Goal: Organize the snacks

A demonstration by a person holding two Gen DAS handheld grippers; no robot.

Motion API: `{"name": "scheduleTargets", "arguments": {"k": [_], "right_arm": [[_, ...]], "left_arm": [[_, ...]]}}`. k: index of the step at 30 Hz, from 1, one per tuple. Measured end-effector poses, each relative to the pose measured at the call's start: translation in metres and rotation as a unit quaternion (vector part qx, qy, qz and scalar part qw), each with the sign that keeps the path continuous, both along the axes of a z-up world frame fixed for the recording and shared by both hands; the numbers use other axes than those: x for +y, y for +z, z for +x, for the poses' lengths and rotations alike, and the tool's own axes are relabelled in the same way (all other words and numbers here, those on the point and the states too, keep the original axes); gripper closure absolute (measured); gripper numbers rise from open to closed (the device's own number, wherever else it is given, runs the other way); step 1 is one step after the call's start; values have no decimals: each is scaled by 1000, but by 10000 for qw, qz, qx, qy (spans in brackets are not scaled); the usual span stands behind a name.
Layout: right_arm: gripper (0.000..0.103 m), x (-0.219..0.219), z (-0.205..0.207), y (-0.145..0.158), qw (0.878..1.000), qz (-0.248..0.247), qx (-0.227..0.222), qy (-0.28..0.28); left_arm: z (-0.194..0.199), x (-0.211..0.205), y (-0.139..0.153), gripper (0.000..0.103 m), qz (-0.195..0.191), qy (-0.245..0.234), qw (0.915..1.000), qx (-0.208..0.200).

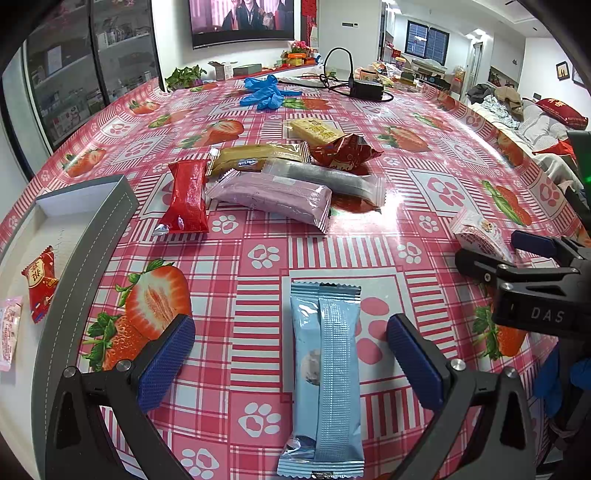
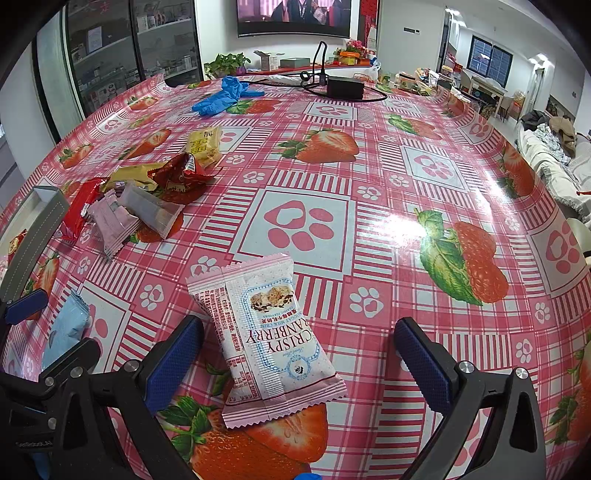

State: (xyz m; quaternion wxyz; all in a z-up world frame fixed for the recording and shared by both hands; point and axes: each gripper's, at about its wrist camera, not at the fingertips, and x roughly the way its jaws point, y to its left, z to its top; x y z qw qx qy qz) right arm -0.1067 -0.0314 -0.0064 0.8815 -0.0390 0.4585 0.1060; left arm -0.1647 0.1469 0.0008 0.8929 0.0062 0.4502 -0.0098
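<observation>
While both grippers hang low over the tabletop (image 2: pixel 369 122), each is spread wide around a single packet without touching it. The left gripper (image 1: pixel 291 365) straddles a light blue snack bar (image 1: pixel 325 376) lying flat and lengthwise, with bare cloth on either side between wrapper and pads. The right gripper (image 2: pixel 299 365) straddles a pink-and-white cranberry crisp packet (image 2: pixel 269 339), which lies at a slant, nearer that gripper's left finger (image 2: pixel 173 358) than its right.

Beyond the blue bar is an open stretch of cloth, then the snack pile (image 1: pixel 273 173): a red packet, a lilac one, a grey one, a gold one, a crumpled red wrapper and a yellow bar, some overlapping. Left of the blue bar runs the grey rim of a box (image 1: pixel 74 266), its white floor holding a small red packet (image 1: pixel 38 284) and a pale pink one (image 1: pixel 9 336).

Covering the tabletop is a glossy pink plaid cloth with strawberries and paw prints. Far beyond the pile lie blue gloves (image 1: pixel 266 92) and a black adapter (image 1: pixel 365 88) with its cable; a screen (image 1: pixel 242 20) hangs on the far wall.

Only the left wrist view shows the box's contents and the sofa at the far right; the right wrist view shows the wide bare cloth right of the cranberry packet and only a corner of the blue bar (image 2: pixel 66 328).
</observation>
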Motion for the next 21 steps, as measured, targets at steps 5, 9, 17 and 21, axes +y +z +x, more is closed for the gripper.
{"name": "scheduleTargets", "arguments": {"k": [5, 9, 17, 21], "right_arm": [[0, 1, 2, -1, 10000, 0, 0, 0], [0, 1, 2, -1, 10000, 1, 0, 1], [0, 0, 1, 0, 10000, 2, -1, 2], [0, 0, 1, 0, 10000, 4, -1, 2]], "left_arm": [[0, 0, 0, 0, -1, 1, 10000, -2], [0, 0, 0, 0, 2, 3, 10000, -2], [0, 0, 0, 0, 0, -1, 10000, -4], [0, 0, 0, 0, 1, 2, 10000, -4]]}}
